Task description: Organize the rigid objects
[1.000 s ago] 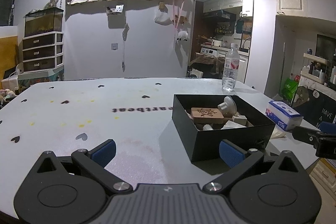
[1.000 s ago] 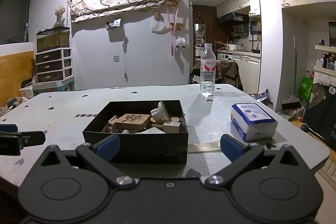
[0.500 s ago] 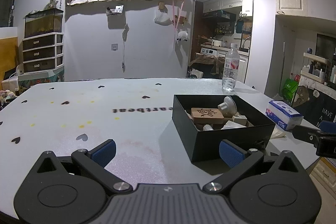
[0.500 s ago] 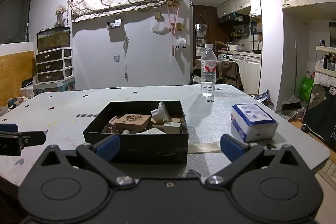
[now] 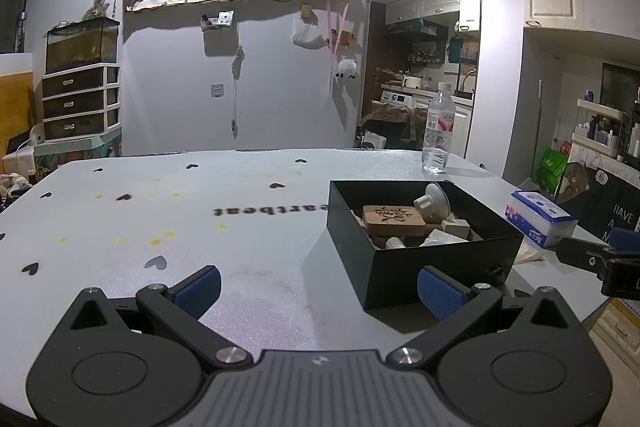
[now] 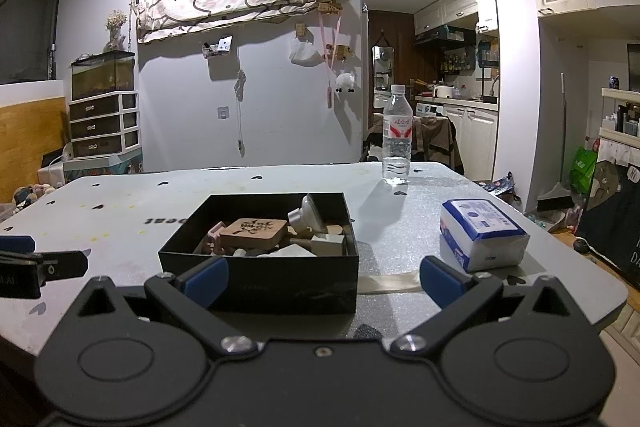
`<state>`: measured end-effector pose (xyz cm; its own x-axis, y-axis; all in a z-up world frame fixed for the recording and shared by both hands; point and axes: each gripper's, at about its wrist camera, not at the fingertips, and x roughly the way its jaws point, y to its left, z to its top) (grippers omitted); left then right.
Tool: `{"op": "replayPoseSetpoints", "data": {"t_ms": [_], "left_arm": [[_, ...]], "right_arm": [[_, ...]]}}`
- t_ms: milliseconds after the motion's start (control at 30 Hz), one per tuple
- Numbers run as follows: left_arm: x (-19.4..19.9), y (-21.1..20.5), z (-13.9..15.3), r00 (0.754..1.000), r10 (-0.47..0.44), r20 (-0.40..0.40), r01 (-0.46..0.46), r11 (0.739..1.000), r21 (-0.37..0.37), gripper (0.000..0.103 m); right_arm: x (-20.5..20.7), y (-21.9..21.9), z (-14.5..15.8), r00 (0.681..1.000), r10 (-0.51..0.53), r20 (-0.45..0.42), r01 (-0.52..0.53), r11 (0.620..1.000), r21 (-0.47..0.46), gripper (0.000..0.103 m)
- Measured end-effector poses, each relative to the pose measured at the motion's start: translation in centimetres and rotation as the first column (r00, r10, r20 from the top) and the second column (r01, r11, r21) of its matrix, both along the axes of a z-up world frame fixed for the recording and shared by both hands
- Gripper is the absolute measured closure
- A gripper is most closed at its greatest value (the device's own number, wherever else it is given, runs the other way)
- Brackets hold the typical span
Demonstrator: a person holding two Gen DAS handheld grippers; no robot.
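The black box (image 6: 260, 263) of wooden blocks (image 6: 253, 233) sits just ahead of the right tongs (image 6: 322, 277), spread wide and empty. The left tongs (image 5: 318, 289), also wide apart and empty, have it off to their right. On the grey table (image 5: 160, 219) stand a bottle (image 6: 397, 135) and tissue pack (image 6: 482, 233); kitchen behind.

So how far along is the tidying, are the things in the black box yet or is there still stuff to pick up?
Looks done: the black box already holds a wooden block, a white cup-shaped piece and other small parts. In hand: nothing; the left gripper and right gripper are both open and empty. Left: on the table only a water bottle and a tissue pack stand outside the box.
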<state>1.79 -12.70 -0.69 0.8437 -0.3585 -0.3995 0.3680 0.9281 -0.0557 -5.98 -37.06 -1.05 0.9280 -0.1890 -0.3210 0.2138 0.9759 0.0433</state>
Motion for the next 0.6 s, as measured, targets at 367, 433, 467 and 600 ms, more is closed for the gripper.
{"op": "replayPoseSetpoints", "data": {"t_ms": [367, 433, 467, 600], "left_arm": [[-0.01, 0.02, 0.09, 1.000, -0.004, 0.003, 0.004, 1.000, 0.001, 0.000], [0.01, 0.02, 0.08, 1.000, -0.004, 0.002, 0.004, 1.000, 0.002, 0.000], [0.02, 0.04, 0.08, 1.000, -0.003, 0.002, 0.003, 1.000, 0.002, 0.000], [0.01, 0.05, 0.08, 1.000, -0.003, 0.002, 0.003, 1.000, 0.001, 0.000]], "right_arm": [[0.00, -0.03, 0.00, 1.000, 0.000, 0.000, 0.000, 1.000, -0.001, 0.000], [0.00, -0.05, 0.01, 1.000, 0.001, 0.001, -0.001, 1.000, -0.002, 0.000], [0.00, -0.03, 0.01, 1.000, 0.001, 0.001, -0.001, 1.000, -0.002, 0.000], [0.01, 0.00, 0.02, 1.000, 0.001, 0.001, -0.001, 1.000, -0.002, 0.000]]}}
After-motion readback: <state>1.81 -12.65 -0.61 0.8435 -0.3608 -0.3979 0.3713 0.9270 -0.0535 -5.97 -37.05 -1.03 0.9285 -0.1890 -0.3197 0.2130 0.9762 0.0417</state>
